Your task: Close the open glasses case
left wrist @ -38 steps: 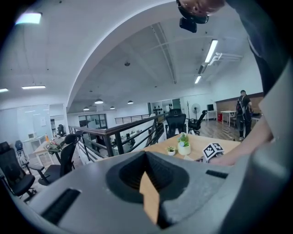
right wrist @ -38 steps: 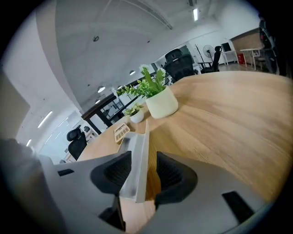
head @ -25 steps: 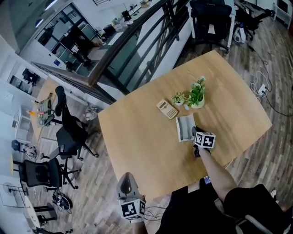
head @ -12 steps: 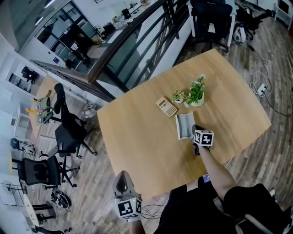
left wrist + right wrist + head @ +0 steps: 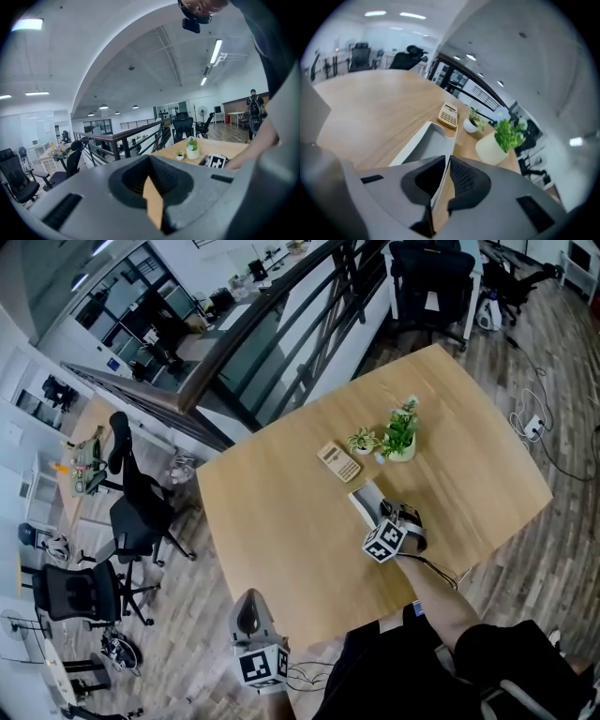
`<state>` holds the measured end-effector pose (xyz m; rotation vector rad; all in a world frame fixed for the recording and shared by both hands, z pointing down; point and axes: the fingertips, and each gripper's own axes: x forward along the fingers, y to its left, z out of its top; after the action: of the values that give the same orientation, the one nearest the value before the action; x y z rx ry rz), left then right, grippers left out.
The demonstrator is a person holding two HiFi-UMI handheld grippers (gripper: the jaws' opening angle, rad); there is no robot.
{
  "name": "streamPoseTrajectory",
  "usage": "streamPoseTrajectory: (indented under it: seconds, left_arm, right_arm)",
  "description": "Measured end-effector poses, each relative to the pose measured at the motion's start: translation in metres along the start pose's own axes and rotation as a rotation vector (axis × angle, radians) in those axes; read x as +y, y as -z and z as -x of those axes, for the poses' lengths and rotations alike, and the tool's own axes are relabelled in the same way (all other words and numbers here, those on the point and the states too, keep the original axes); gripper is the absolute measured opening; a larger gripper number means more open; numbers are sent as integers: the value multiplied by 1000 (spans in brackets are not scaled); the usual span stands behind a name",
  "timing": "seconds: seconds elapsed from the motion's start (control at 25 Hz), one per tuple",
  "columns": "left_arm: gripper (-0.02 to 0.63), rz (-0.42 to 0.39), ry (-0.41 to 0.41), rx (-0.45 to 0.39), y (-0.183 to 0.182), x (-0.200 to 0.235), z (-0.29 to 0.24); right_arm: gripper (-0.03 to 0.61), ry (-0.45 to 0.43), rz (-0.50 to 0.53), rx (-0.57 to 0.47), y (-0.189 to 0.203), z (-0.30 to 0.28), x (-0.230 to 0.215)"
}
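Note:
The pale grey glasses case (image 5: 367, 503) lies open on the wooden table (image 5: 281, 512), its grey inside showing in the right gripper view (image 5: 427, 140). My right gripper (image 5: 382, 522) has just been closing, and its jaws are now shut on the case's thin near edge (image 5: 446, 176). The hand is rolled over, with the marker cube (image 5: 385, 540) turned to the left. My left gripper (image 5: 257, 604) hangs off the table's near-left edge over the floor, jaws shut with nothing in them (image 5: 151, 183). It points level towards the table.
A beige calculator (image 5: 337, 462) lies just beyond the case. Two potted plants, a small one (image 5: 363, 440) and a taller one (image 5: 401, 437), stand to the case's far right. A railing (image 5: 272, 324) and office chairs (image 5: 141, 512) surround the table.
My right gripper has rolled over, its cube swinging down and left. The case's gripped side has risen, so the case looks narrower. The left gripper has stayed put.

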<state>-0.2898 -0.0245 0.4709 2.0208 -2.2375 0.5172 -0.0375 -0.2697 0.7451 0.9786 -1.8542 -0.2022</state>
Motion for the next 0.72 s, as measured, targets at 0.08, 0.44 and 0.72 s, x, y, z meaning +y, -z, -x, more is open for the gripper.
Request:
streamPoseTrajectory:
  seconds: [0.08, 0.44, 0.72]
  left_arm:
    - [0, 5, -1, -2, 0, -1, 0]
    - [0, 11, 19, 6, 4, -4, -5]
    - [0, 16, 37, 5, 4, -9, -6]
  right_arm:
    - [41, 64, 196, 13, -7, 4, 7]
    - [141, -93, 286, -11, -14, 6, 45]
    - [160, -280, 65, -47, -18, 8, 64]
